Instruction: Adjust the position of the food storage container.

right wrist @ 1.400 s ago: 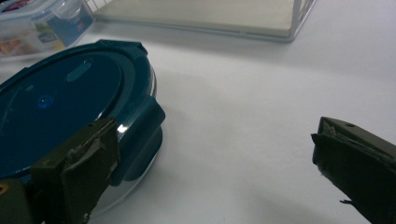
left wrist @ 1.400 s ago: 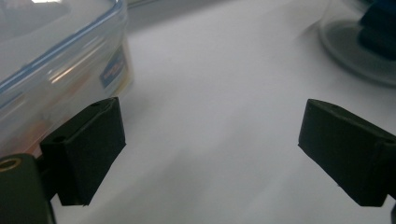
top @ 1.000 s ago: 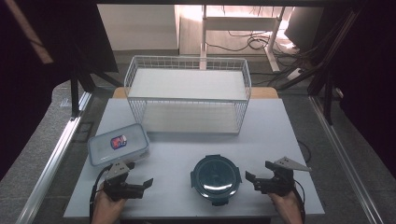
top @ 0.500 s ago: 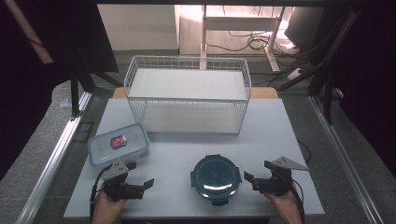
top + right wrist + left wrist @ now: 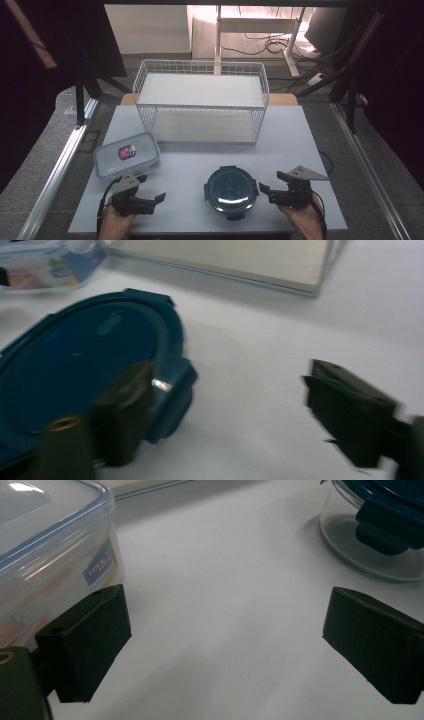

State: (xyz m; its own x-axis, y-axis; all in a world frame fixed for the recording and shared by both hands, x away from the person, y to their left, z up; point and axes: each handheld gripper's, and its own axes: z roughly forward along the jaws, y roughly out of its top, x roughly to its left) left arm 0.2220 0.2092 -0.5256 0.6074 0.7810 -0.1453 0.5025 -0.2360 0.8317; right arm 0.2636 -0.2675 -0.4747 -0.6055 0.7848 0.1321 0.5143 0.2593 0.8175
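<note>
A round clear container with a dark blue latched lid (image 5: 231,189) sits at the table's front centre. A rectangular clear box with a blue-rimmed lid (image 5: 126,154) lies at front left. My left gripper (image 5: 150,187) is open just in front of the box, pointing right, with nothing between its jaws. In the left gripper view the gripper (image 5: 227,640) has the box (image 5: 45,555) beside its left jaw and the round container (image 5: 375,530) far right. My right gripper (image 5: 272,182) is open beside the round container's right edge. In the right gripper view the gripper (image 5: 235,410) has its left jaw close to a lid latch (image 5: 170,390).
A white wire basket (image 5: 200,75) stands at the back centre of the white table (image 5: 300,145), with a pale board on top. Its lower corner (image 5: 320,270) appears in the right gripper view. Metal rails run along both table sides. Cables lie on the floor behind.
My right gripper has edged slightly left, toward the round container. The left gripper, the box and the round container have stayed where they were.
</note>
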